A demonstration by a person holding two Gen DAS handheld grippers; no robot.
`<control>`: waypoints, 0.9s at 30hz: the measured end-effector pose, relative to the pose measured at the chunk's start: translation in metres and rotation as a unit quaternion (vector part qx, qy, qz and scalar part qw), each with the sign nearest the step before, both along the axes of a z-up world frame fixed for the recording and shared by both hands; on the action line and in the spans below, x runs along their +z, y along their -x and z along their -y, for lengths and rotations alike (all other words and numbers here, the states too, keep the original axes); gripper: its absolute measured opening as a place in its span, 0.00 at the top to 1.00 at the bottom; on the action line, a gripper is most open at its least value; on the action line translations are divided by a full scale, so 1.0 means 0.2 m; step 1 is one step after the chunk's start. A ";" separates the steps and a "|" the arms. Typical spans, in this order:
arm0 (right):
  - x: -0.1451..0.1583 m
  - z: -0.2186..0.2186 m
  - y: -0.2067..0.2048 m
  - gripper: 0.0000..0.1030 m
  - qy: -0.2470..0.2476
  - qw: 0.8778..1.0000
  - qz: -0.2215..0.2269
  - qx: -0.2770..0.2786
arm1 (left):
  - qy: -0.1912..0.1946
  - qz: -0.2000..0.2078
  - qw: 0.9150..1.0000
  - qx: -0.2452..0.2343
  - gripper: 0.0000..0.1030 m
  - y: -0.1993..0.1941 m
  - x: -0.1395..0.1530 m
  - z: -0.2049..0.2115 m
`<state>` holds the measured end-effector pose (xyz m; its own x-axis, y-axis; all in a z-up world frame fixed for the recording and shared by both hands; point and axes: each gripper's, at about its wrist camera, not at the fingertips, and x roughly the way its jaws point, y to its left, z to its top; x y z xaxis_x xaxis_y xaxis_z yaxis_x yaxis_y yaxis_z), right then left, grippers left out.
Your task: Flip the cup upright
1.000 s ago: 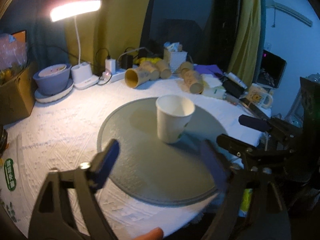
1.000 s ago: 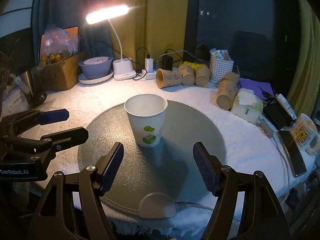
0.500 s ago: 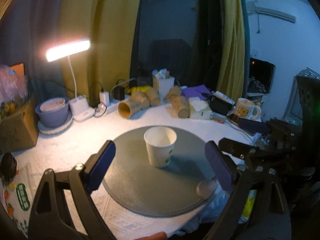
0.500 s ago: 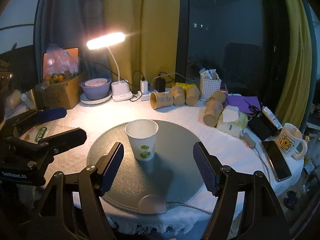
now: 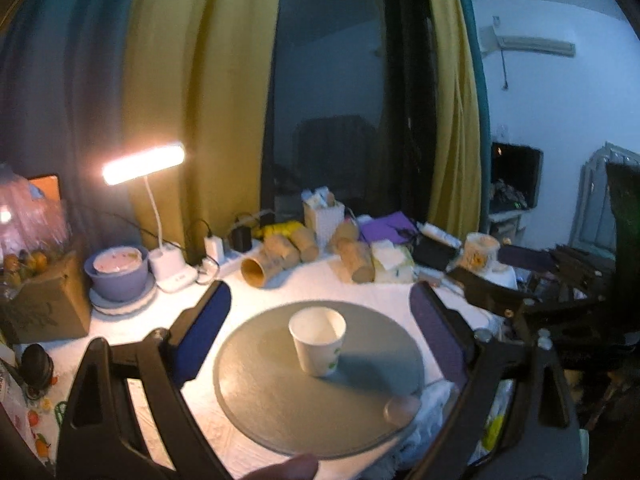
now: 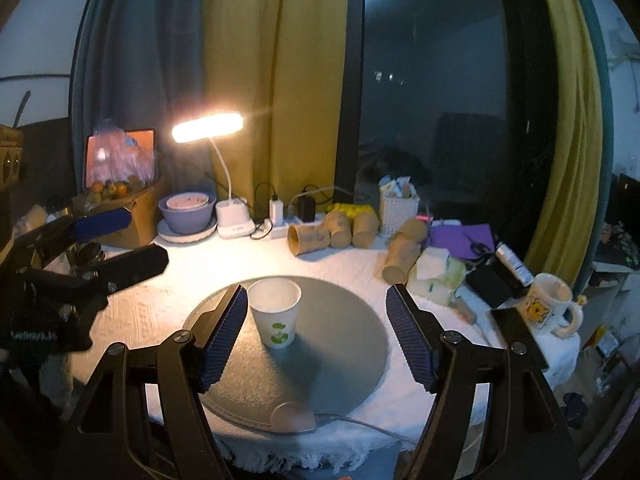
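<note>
Tools (image 6: 316, 332) apart; cup (image 6: 275, 312) seemingly upright.

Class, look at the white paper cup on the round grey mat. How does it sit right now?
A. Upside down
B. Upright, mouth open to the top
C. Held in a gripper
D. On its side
B: the white paper cup stands on the round grey mat with its open rim up, clear of both open grippers.
</note>
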<state>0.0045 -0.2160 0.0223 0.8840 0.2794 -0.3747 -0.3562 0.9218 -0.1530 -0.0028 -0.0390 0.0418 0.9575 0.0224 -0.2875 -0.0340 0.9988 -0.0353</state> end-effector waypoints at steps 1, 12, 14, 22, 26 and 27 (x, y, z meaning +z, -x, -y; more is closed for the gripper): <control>0.01 0.01 0.01 0.27 -0.001 1.000 0.004 -0.001 | 0.002 0.010 1.000 0.006 0.11 0.02 0.02 -0.01; 0.09 0.05 0.07 0.27 -0.007 1.000 0.027 -0.005 | 0.022 0.026 0.999 0.024 0.09 0.08 0.01 -0.06; 0.09 0.04 0.07 0.27 -0.008 1.000 0.027 -0.006 | 0.024 0.027 0.999 0.024 0.09 0.09 0.01 -0.06; 0.09 0.04 0.07 0.27 -0.011 1.000 0.025 -0.004 | 0.024 0.026 0.999 0.023 0.09 0.10 0.00 -0.06; 0.08 0.02 0.07 0.27 -0.011 1.000 0.022 -0.002 | 0.024 0.027 0.999 0.023 0.09 0.10 0.00 -0.06; 0.07 0.02 0.07 0.27 -0.011 1.000 0.021 -0.001 | 0.023 0.026 0.999 0.023 0.09 0.10 0.00 -0.05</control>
